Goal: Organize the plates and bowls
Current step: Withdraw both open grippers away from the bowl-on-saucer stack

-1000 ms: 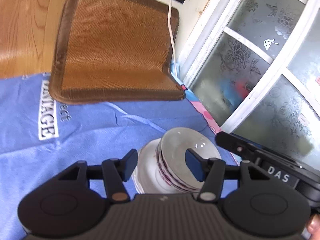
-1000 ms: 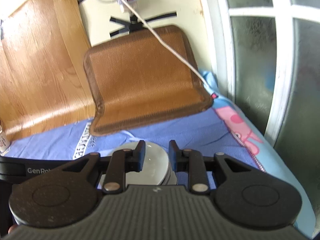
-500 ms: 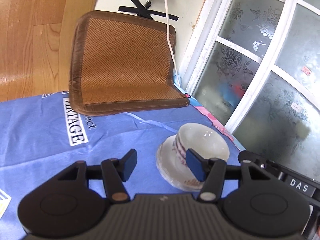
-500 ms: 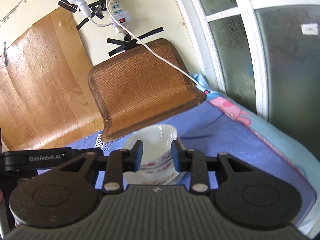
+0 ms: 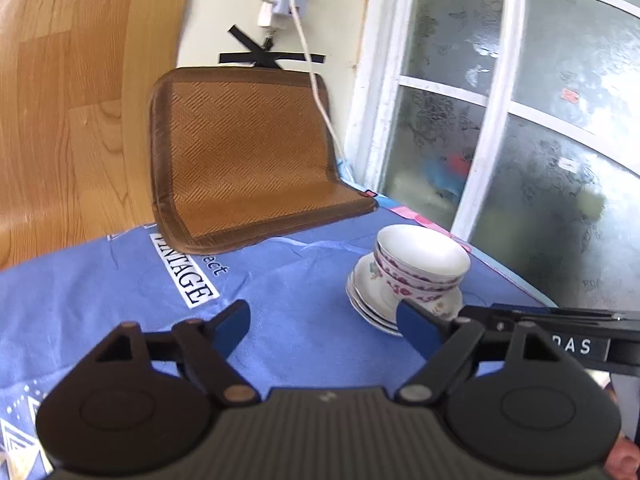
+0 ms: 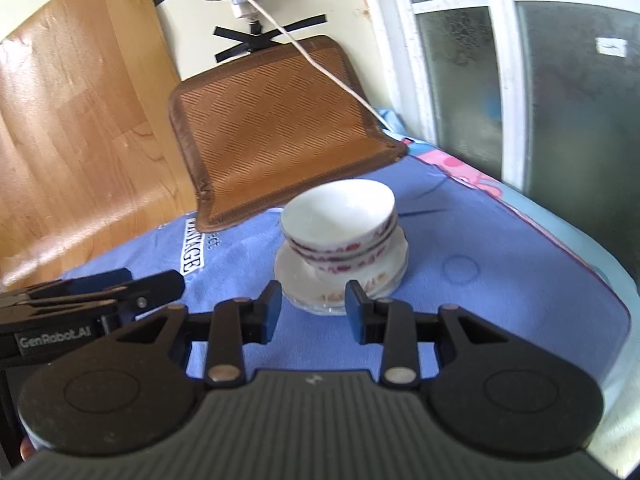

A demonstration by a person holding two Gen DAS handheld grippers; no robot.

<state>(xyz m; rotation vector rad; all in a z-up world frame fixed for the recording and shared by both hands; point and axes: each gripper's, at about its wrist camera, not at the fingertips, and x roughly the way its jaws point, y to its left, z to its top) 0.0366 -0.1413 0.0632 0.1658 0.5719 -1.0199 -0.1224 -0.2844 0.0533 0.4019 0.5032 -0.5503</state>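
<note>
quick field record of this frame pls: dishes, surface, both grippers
dishes: nested bowls stacked on plates
surface: blue cloth
backdrop: brown woven mat, bent up against the wall
left gripper: open, jaws just widened, nothing between them
right gripper: open, jaws just opening, empty, short of the stack

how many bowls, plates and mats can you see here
bowls: 2, nested
plates: 3 by the rim lines, though the stack is hard to read
mats: 1
total: 6
</note>
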